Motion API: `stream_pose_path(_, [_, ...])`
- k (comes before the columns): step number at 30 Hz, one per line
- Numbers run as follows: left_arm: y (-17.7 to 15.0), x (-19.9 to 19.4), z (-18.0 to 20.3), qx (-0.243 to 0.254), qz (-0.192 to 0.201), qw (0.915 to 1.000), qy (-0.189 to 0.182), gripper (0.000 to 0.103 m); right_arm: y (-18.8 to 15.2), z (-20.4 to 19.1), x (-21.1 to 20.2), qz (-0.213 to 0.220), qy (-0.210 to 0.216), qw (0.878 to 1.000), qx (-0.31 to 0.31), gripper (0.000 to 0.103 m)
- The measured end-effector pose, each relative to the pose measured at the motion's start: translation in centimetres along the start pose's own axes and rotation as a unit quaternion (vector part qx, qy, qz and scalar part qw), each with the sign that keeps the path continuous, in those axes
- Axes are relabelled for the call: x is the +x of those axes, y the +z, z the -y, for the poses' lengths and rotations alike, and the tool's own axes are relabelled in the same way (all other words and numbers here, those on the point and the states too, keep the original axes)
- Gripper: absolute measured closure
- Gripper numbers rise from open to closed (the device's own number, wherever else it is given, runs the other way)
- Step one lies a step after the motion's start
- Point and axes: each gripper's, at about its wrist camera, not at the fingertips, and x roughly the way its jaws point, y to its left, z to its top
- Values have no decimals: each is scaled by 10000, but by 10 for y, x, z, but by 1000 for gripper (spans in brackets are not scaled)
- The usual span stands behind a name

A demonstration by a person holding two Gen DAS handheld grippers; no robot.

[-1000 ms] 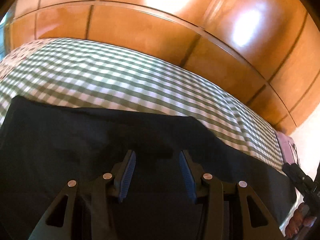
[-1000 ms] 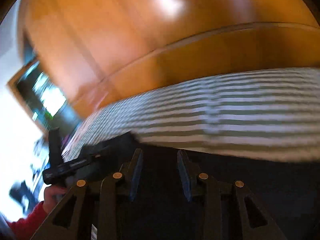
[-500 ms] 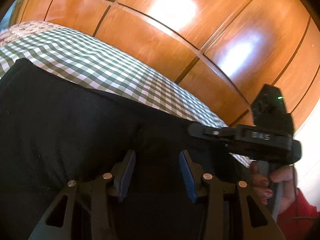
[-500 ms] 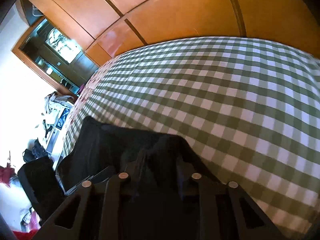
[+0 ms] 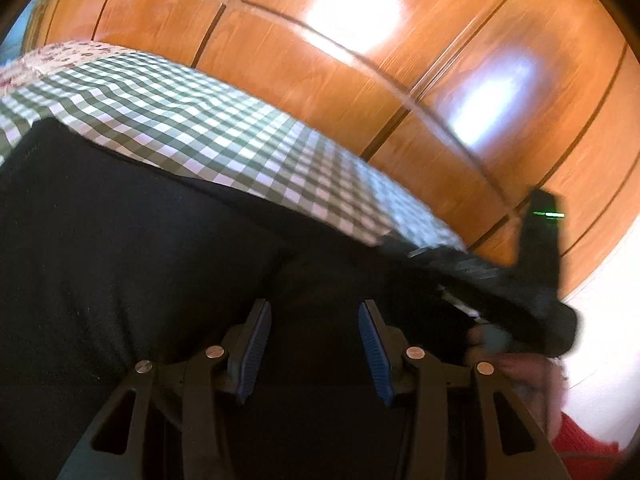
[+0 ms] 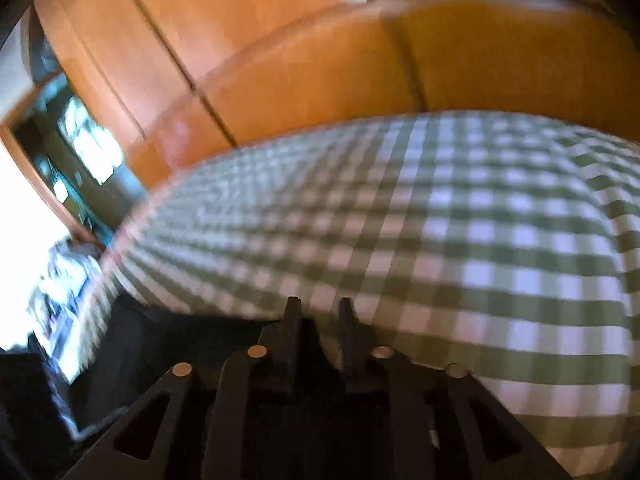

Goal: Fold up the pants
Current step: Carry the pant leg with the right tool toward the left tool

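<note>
Both tools are holding nothing mid-fold: left gripper (image 5: 314, 344) hovering half-open over the pants (image 5: 120, 260), right gripper (image 6: 320, 308), at three o'clock, just opening its narrow jaws, likely needing a fresh grasp.

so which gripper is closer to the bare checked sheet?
Right. The right gripper tips reach the edge of the pants, over the sheet; jaws just opened slightly, cloth between unclear. The left gripper sits over mid-pants.

Black pants (image 5: 120, 248), open left tongs (image 5: 314, 344) above
</note>
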Motion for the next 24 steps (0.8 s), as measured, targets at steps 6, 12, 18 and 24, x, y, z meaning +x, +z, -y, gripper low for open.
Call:
stream_pose_path(6, [38,-4,1,126,1,9981,606,57,-5,-9,-70,399,45,9986,-354,82])
stream_pose_path(12, [57,16,-43,22,-125,9914,1302,77,-31,-23,-60,-239,-8,9930,-1153,88])
stream_pose_path(18, [63,12,-91,-910,140,9935,666,92,-31,-20,-10,-924,-389,9890,-1087,101])
stream_pose_path(24, [60,11,-116,-1608,469,9856,210,101,-27,-9,-6,-668,-441,9940,-747,103])
